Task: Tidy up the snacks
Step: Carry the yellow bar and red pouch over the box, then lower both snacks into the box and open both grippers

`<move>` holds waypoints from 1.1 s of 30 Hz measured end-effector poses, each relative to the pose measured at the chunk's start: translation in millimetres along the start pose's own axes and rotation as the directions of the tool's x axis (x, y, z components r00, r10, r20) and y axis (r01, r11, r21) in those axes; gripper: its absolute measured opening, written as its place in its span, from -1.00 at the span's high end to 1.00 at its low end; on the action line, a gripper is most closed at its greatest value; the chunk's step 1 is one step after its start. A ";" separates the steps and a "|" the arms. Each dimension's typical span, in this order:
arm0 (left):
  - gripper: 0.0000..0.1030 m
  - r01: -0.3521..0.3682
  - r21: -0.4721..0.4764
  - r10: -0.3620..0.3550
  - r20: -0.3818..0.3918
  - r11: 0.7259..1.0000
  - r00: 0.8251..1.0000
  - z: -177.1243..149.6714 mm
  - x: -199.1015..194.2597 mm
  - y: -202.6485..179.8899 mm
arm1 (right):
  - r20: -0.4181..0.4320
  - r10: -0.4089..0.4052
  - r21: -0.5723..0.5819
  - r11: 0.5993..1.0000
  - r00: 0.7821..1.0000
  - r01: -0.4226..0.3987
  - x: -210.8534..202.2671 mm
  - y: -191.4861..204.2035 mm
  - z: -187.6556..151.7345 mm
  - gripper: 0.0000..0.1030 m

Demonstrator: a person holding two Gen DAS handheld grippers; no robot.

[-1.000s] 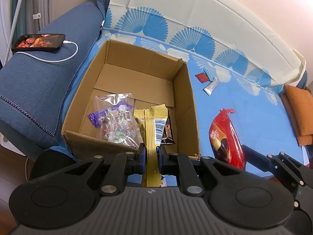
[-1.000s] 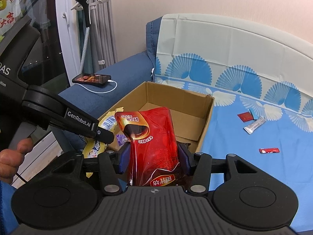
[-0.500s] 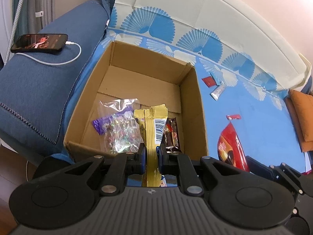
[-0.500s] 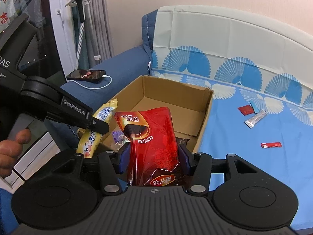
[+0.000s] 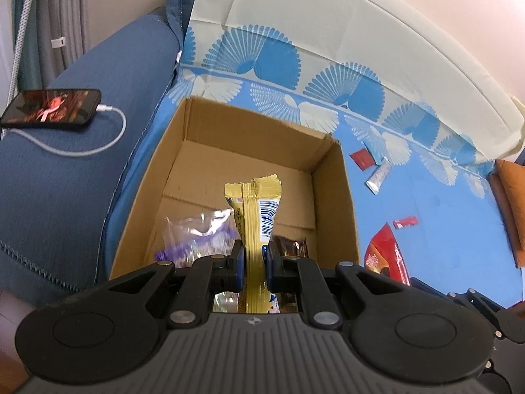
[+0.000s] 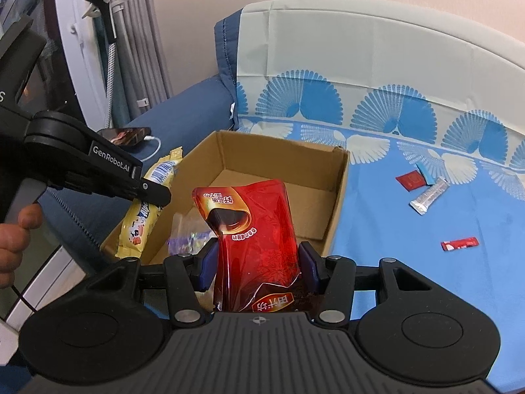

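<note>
My left gripper [image 5: 254, 259] is shut on a yellow snack packet [image 5: 257, 210] and holds it above the near edge of the open cardboard box [image 5: 331, 177]. The box holds a clear bag of candies [image 5: 200, 229] and a brown bar [image 5: 293, 246]. My right gripper [image 6: 257, 261] is shut on a red snack pouch [image 6: 252, 226], held upright over the box's [image 6: 338, 197] near right corner. The left gripper [image 6: 154, 193] with the yellow packet [image 6: 141, 220] shows at the left of the right wrist view. The red pouch [image 5: 387, 256] shows at the lower right of the left wrist view.
The box sits on a blue fan-patterned cover [image 6: 426, 229] on a sofa. Small packets lie on it: a red square [image 6: 408, 179], a silver stick [image 6: 428, 195], a red sachet [image 6: 459, 243]. A charging phone [image 5: 49, 108] rests on the armrest. An orange cushion [image 5: 512, 210] lies at the right.
Both grippers have risen and moved towards the box with their packets still held. The yellow packet now hangs higher over the box's near edge.
</note>
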State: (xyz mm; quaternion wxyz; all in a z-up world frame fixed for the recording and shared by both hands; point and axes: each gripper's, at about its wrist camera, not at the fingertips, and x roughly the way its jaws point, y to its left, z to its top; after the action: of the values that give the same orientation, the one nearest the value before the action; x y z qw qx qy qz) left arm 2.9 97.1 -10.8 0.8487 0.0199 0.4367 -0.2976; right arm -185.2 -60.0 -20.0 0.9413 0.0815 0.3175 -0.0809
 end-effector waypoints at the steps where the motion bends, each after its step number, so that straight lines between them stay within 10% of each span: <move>1: 0.74 -0.003 0.003 0.003 0.000 1.000 1.000 3.9 4.0 -0.2 | 0.001 0.002 0.005 1.000 1.000 -0.002 5.0 -1.1 3.0 -0.05; 30: 0.73 -0.080 0.074 0.084 -0.062 0.994 0.994 70.1 129.9 12.5 | -0.027 -0.009 0.055 0.998 1.000 0.010 147.4 -40.5 48.4 -0.09; 31: 0.65 -0.090 0.074 0.094 -0.063 0.993 0.994 71.7 131.7 13.1 | -0.024 -0.011 0.056 0.998 1.000 0.012 151.4 -41.1 50.9 -0.16; 33: -0.18 -0.104 0.062 0.108 -0.067 0.993 0.992 74.7 132.6 17.3 | -0.017 -0.005 0.075 0.997 1.000 0.006 156.7 -43.8 56.4 -0.42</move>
State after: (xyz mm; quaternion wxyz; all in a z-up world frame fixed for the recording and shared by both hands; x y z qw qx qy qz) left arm 125.0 24.7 -68.4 0.8465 0.0782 0.4558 -0.2637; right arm -38.2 -130.0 -75.9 0.9347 0.1165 0.3222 -0.0948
